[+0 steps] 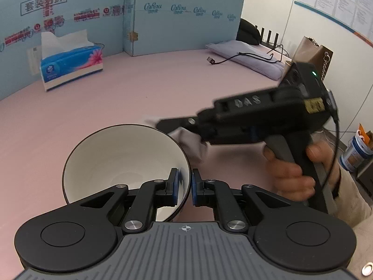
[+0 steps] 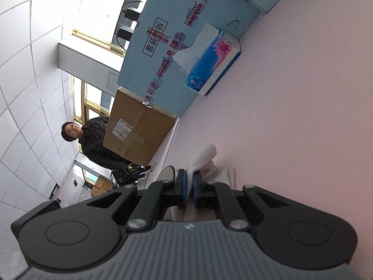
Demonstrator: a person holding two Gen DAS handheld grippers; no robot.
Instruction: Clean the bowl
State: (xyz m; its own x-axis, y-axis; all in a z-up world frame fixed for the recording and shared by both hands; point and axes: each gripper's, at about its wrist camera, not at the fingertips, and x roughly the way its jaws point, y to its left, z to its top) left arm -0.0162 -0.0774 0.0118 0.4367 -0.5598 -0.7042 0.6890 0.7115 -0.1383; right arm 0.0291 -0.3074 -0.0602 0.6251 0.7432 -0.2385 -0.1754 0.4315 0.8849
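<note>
A white bowl (image 1: 116,163) with a dark outside is tilted above the pink table, its mouth facing left. My left gripper (image 1: 185,182) is shut on its right rim, one pad inside and one outside. My right gripper (image 1: 170,128) comes in from the right, level with the bowl's upper right edge, held by a hand (image 1: 291,170). It is shut on a crumpled white tissue (image 1: 188,144) that hangs just right of the bowl. In the right wrist view the tissue (image 2: 202,156) sticks out past the pads of the right gripper (image 2: 190,179), and that view is rolled to one side.
A blue tissue box (image 1: 70,67) stands at the back left against a light blue cardboard wall (image 1: 174,23). A folded lilac cloth with a black cable (image 1: 247,58) lies at the back right beside a brown paper bag (image 1: 312,51). A person (image 2: 93,140) stands beyond a brown carton (image 2: 137,133).
</note>
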